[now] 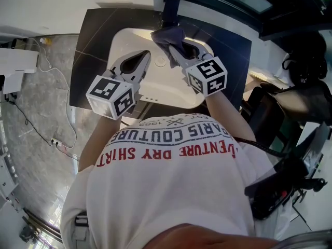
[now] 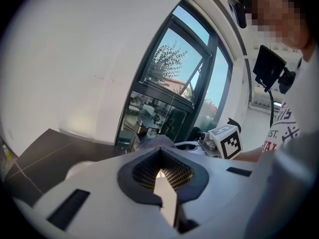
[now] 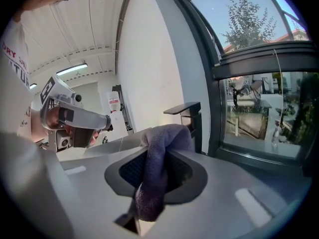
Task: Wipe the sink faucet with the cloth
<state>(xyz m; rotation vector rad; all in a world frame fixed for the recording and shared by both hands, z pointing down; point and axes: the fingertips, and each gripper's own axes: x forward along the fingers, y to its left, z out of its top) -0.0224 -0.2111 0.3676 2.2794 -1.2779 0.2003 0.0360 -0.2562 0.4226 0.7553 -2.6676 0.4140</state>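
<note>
A purple-grey cloth (image 1: 168, 37) hangs bunched from my right gripper (image 1: 173, 50), which is shut on it. In the right gripper view the cloth (image 3: 160, 148) drapes over the closed jaws, just short of the black, square-spouted faucet (image 3: 190, 117). The faucet (image 1: 170, 10) stands at the far rim of the white sink (image 1: 122, 41), with the cloth just in front of its base. My left gripper (image 1: 142, 62) hovers over the left half of the basin, shut and empty. From the left gripper view its tips (image 2: 160, 154) point toward the cloth (image 2: 155, 142) and the right gripper's marker cube (image 2: 227, 140).
The sink sits in a dark countertop (image 1: 92, 45) against a white wall, with a dark-framed window (image 3: 259, 68) right behind the faucet. White cables (image 1: 49, 71) trail over the marble floor on the left. Black equipment and a chair (image 1: 290, 113) crowd the right.
</note>
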